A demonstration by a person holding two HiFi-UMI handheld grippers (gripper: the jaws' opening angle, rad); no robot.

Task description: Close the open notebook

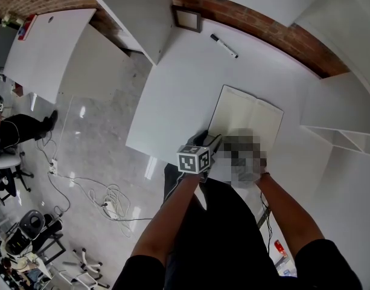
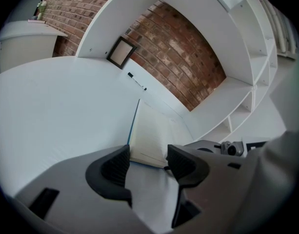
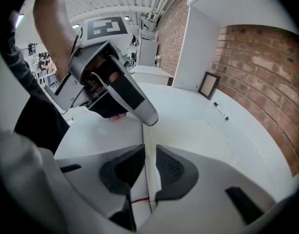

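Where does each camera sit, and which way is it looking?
Head view: on the person's head, looking steeply down at the white table and open notebook; both forearms and the left gripper show.
Left gripper view: on the left gripper, looking along its open jaws over the notebook's near corner toward the brick wall.
Right gripper view: on the right gripper, looking along jaws pinching the notebook's edge; the left gripper and an arm show.
Shared: all three show the notebook, black marker and picture frame.
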